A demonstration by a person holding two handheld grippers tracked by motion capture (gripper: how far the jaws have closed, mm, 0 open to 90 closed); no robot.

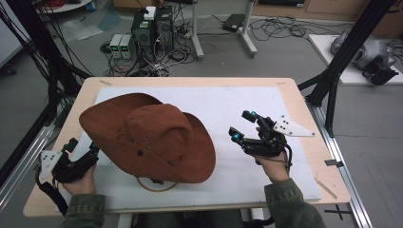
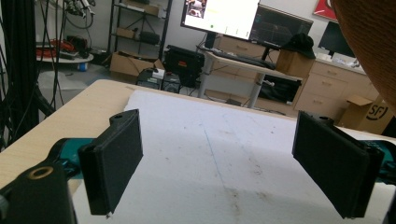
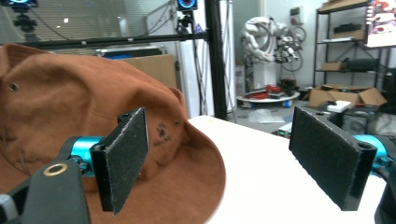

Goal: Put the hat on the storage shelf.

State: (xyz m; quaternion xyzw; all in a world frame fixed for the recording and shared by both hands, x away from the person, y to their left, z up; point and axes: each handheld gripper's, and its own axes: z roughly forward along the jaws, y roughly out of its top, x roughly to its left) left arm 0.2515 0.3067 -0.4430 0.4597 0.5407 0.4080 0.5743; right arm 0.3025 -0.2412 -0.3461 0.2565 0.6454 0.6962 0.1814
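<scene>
Beyond the desk's far edge, left gripper view catches a cardboard box [image 2: 373,114] marked "SF". Brown hat [image 1: 147,135] sits left of centre on the desk [image 1: 190,81]. Left gripper [image 1: 81,148] at near-left corner, jaws spread, empty. Right gripper [image 1: 242,126] right of the hat, tilted up, also released.

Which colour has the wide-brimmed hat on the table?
Rust brown; the wide-brimmed suede-like hat shows best in the high view.

Brown hat [image 1: 152,137] blocks mat centre; bare white mat [image 1: 237,102] beyond, passable.
</scene>
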